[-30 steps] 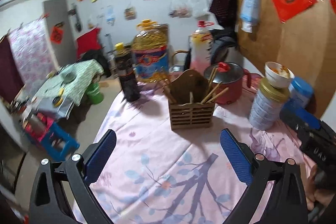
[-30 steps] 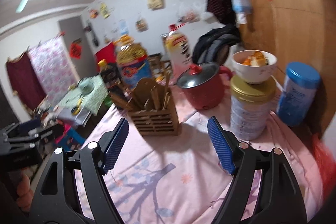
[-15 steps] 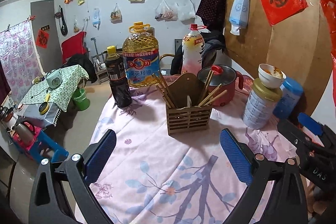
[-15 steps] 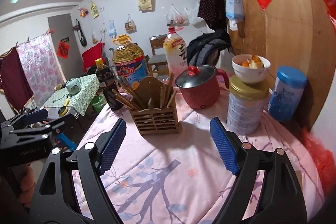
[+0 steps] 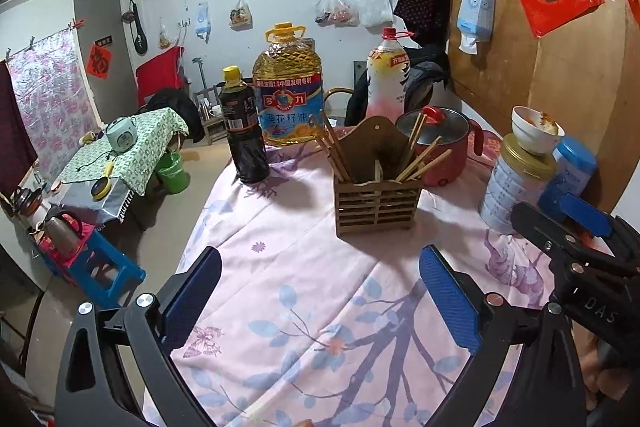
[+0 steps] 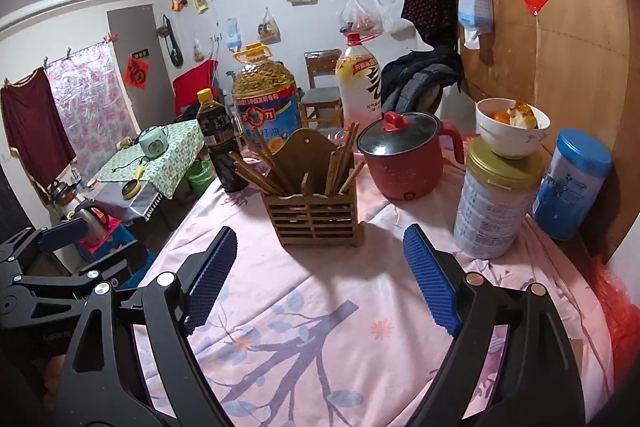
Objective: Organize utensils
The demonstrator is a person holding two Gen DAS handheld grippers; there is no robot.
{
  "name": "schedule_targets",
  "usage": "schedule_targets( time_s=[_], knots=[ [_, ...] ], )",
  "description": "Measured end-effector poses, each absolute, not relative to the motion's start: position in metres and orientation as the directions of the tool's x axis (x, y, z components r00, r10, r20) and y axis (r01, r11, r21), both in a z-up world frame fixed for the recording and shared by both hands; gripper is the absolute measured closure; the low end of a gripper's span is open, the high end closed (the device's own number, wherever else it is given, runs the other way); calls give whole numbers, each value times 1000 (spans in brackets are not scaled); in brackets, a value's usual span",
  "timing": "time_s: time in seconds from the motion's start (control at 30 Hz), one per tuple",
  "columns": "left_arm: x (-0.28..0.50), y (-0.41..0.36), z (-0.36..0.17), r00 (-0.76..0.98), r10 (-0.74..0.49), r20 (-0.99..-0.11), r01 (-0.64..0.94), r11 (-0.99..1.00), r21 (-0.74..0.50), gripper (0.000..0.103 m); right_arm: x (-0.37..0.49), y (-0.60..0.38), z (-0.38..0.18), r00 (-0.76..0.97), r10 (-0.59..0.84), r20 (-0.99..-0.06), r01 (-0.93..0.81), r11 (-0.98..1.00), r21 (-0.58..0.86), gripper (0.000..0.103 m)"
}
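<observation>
A slatted wooden utensil holder (image 5: 376, 201) stands on the pink floral tablecloth (image 5: 320, 291), with several wooden chopsticks (image 5: 420, 157) leaning in it. It also shows in the right wrist view (image 6: 314, 213), chopsticks (image 6: 260, 171) fanning left. My left gripper (image 5: 320, 291) is open and empty, hovering short of the holder. My right gripper (image 6: 318, 283) is open and empty, also short of the holder. The right gripper shows at the right edge of the left wrist view (image 5: 576, 239); the left one at the left edge of the right wrist view (image 6: 48, 267).
Behind the holder stand a dark sauce bottle (image 5: 242, 131), an oil jug (image 5: 290, 91), a drink bottle (image 5: 388, 71) and a red lidded pot (image 5: 440, 143). At the right are a tin (image 5: 516, 183) with a bowl (image 5: 536, 131) on it and a blue jar (image 6: 572, 183).
Both views have steadied and pulled back slightly from the holder. Both grippers stay open and empty. Nothing on the table has moved.
</observation>
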State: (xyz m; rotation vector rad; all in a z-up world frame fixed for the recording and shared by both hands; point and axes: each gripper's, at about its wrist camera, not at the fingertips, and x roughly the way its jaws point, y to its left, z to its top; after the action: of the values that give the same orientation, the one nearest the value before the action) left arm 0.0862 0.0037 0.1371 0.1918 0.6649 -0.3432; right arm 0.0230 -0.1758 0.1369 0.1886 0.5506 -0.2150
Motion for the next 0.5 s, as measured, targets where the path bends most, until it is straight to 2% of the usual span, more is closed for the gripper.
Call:
schedule_targets(
  time_s=[0.5],
  knots=[
    [126, -2, 140, 749, -233, -620, 350, 934, 72, 6, 47, -197, 134, 816, -181, -549, 296, 947, 127, 20]
  ],
)
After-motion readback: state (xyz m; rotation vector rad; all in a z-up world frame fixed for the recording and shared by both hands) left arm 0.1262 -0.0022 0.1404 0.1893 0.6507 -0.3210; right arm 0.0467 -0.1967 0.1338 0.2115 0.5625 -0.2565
